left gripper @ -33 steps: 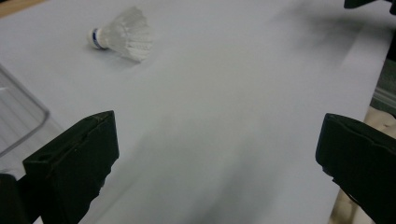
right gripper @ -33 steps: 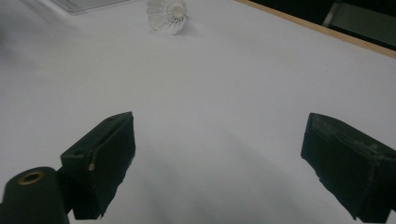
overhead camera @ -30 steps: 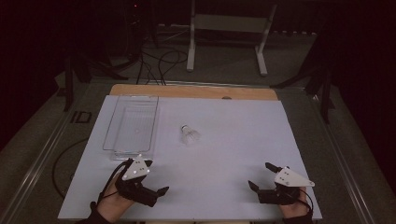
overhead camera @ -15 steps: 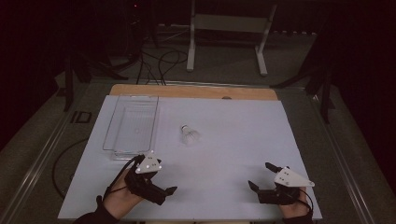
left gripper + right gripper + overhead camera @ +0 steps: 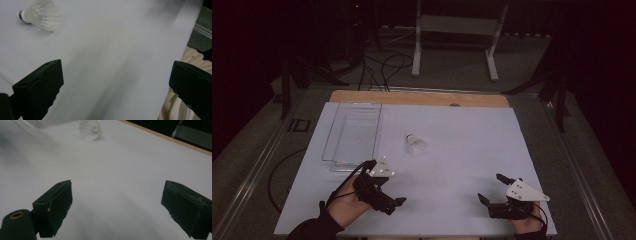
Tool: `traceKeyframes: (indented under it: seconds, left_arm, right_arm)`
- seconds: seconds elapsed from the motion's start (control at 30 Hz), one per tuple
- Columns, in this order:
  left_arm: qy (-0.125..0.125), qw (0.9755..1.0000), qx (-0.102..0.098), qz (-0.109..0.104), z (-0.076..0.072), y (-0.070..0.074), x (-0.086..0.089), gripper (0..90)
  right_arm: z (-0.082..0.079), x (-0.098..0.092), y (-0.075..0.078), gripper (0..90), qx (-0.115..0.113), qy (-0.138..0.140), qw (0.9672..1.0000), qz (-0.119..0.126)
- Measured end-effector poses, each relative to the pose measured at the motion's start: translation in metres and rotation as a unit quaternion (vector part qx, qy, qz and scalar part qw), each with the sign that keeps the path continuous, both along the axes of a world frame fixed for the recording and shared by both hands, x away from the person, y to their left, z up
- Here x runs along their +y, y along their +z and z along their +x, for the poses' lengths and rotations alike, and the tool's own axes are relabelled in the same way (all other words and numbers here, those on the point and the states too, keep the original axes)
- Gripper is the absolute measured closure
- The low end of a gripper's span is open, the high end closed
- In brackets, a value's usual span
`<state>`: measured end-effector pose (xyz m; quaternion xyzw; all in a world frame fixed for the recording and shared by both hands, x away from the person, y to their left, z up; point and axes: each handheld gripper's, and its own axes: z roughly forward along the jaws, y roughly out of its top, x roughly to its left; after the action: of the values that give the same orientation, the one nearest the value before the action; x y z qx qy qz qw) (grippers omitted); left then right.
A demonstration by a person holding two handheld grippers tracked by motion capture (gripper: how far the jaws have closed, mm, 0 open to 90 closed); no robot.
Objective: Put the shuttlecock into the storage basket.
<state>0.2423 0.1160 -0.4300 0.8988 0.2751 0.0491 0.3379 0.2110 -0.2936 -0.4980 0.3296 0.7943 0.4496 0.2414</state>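
Observation:
A white shuttlecock lies on its side near the middle of the white table sheet, cork end toward the far left. My left gripper sits at the near left, open and holding nothing, its jaws turned rightward. In the left gripper view the shuttlecock lies far ahead at the upper left, beyond the wide-apart jaws of the left gripper. Near the front right, my right gripper is open with nothing in it. Its own view shows the shuttlecock far ahead of the right gripper.
A clear plastic tray lies on the left half of the sheet, just beyond my left hand. A wooden strip borders the table's far side. Cables and a stand's legs are on the dark floor behind.
My left gripper has moved forward and to the right, closer to the tray's near end and the shuttlecock. The right gripper and the shuttlecock have stayed put.

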Motion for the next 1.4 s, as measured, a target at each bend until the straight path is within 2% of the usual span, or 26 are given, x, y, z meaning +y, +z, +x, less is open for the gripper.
traceKeyframes:
  seconds: [0.23,0.37,0.63,0.67,0.7,0.77,0.9,0.97,1.07,1.13,1.3,1.4]
  left_arm:
    - [0.001,0.9996,0.024,0.01,0.012,0.002,-0.005,0.2]
    - [-0.009,0.9994,0.021,0.026,0.016,0.004,-0.01,0.2]
    - [-0.023,0.9986,0.026,0.041,0.026,0.009,-0.021,0.2]
    - [-0.023,0.9986,0.026,0.041,0.026,0.009,-0.021,0.2]
    - [-0.021,0.9982,0.022,0.052,0.029,0.01,-0.024,0.2]
    - [-0.019,0.9978,0.024,0.059,0.031,0.01,-0.027,0.2]
    - [-0.019,0.9973,0.031,0.064,0.038,0.01,-0.031,0.2]
    - [-0.018,0.997,0.026,0.071,0.041,0.009,-0.032,0.2]
    - [-0.021,0.9969,0.031,0.069,0.043,0.007,-0.034,0.2]
    - [-0.016,0.9967,0.038,0.07,0.046,0.006,-0.035,0.2]
    - [0.012,0.9937,0.04,0.103,0.055,0.004,-0.041,0.2]
    - [0.022,0.9934,0.051,0.1,0.063,0.004,-0.043,0.2]
  right_arm:
    - [0.0,0.0,0.0,10.0,-0.001,0.0,1.0,0.003]
    - [0.0,0.0,0.0,10.0,-0.002,0.0,1.0,0.0]
    - [0.001,0.001,-0.001,10.0,0.001,0.002,1.0,-0.003]
    - [0.0,0.001,-0.001,10.0,0.002,0.002,1.0,-0.003]
    - [0.0,0.001,-0.001,10.0,0.003,0.003,1.0,-0.002]
    - [0.001,0.001,-0.001,10.0,0.003,0.003,1.0,-0.003]
    - [0.001,0.001,-0.001,10.0,0.006,0.002,1.0,-0.002]
    - [0.001,0.001,-0.002,10.0,0.006,0.003,1.0,-0.003]
    - [0.001,0.001,-0.002,10.0,0.005,0.003,1.0,-0.005]
    - [0.001,0.001,-0.002,10.0,0.005,0.004,1.0,-0.006]
    - [0.001,0.002,-0.002,10.0,0.01,0.004,0.9999,-0.007]
    - [0.002,0.001,-0.003,10.0,0.011,0.004,0.9999,-0.007]
